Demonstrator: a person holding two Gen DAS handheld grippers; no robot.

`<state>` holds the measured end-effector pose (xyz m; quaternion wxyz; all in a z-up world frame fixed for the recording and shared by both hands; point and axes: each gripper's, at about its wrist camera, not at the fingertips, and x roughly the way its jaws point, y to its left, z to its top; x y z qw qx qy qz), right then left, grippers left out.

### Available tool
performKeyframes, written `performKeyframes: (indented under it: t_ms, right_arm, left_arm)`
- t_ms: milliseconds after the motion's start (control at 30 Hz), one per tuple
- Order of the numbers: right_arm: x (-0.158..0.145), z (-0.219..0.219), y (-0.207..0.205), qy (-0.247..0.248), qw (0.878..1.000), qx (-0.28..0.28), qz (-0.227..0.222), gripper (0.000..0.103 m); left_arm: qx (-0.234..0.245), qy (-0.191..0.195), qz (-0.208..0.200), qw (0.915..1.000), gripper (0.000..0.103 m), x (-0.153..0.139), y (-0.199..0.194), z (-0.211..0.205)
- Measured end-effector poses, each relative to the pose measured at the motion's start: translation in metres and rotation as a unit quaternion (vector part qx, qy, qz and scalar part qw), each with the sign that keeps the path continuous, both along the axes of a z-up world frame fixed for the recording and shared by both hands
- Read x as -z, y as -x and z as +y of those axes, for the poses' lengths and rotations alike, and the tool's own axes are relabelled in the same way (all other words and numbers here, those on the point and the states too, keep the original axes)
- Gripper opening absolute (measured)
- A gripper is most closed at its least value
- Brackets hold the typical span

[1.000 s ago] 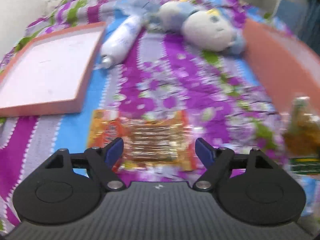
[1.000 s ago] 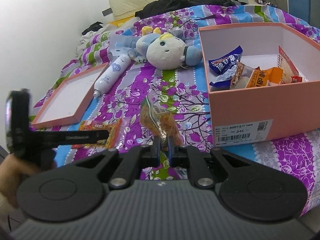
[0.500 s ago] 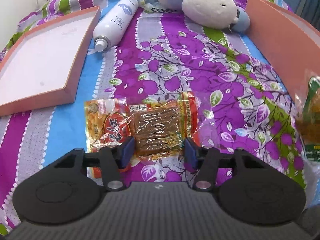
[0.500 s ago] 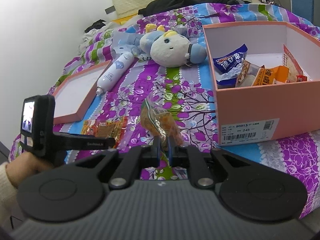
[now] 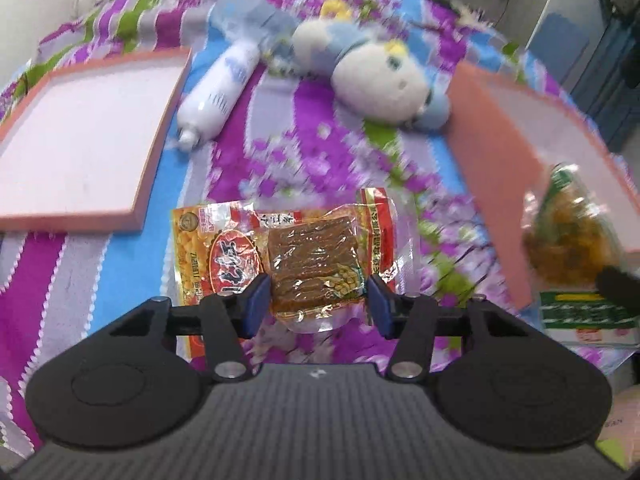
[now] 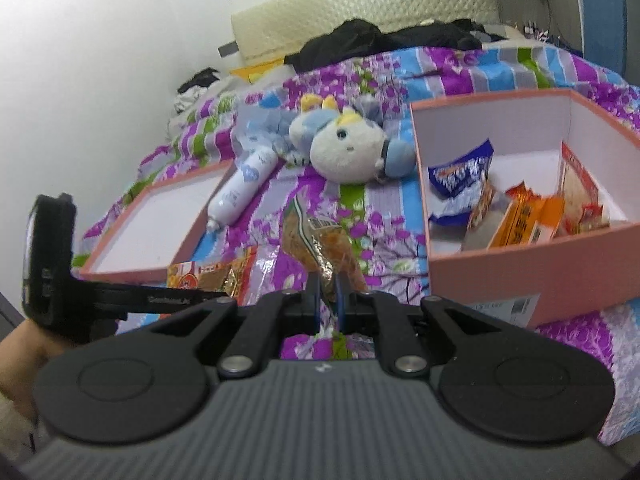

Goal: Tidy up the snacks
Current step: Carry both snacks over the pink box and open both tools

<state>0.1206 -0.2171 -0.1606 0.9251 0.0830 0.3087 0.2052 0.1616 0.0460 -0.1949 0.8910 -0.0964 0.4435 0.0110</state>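
Snacks: brown packet [image 5: 316, 264] gripped across its width by the left tool [image 5: 316, 304], lower centre.
Right tool [image 6: 328, 300]: clenched on the yellow bag [image 6: 320, 240] for the box [image 6: 500, 276] at right.

Even, diffuse indoor light fills both views, bright enough that colours on the bed [image 6: 460, 68] read vividly, with only soft shadows. The left wrist view is smeared by motion blur: the floral print, the plush toy [image 5: 372, 76] and the pink box [image 5: 500, 152] at the bed's right edge lose their outlines. Glare glints off the clear snack packet [image 5: 312, 264]. The right wrist view is sharper. Fisheye distortion bends both pictures toward their dark corners.
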Motion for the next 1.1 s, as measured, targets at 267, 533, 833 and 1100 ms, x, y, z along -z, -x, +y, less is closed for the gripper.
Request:
performKeyframes:
  t_ms: [267, 533, 833, 1100]
  right_arm:
    - [-0.065, -0.014, -0.005, -0.001, 0.997, 0.023, -0.08, 0.011]
    - [-0.118, -0.051, -0.024, 0.015, 0.988, 0.064, -0.143, 0.011]
    - [-0.132, -0.119, -0.068, 0.044, 0.98, 0.128, -0.148, 0.011]
    - [-0.09, -0.169, -0.118, 0.057, 0.982, 0.163, -0.082, 0.011]
  left_arm:
    - [0.017, 0.017, -0.079, 0.9966, 0.058, -0.091, -0.009, -0.026]
    - [0.06, 0.038, -0.14, 0.9876, 0.058, -0.163, -0.039, -0.073]
    - [0.119, 0.06, -0.154, 0.979, 0.058, -0.187, -0.093, -0.151]
    - [0.151, 0.07, -0.103, 0.9806, 0.058, -0.155, -0.152, -0.212]
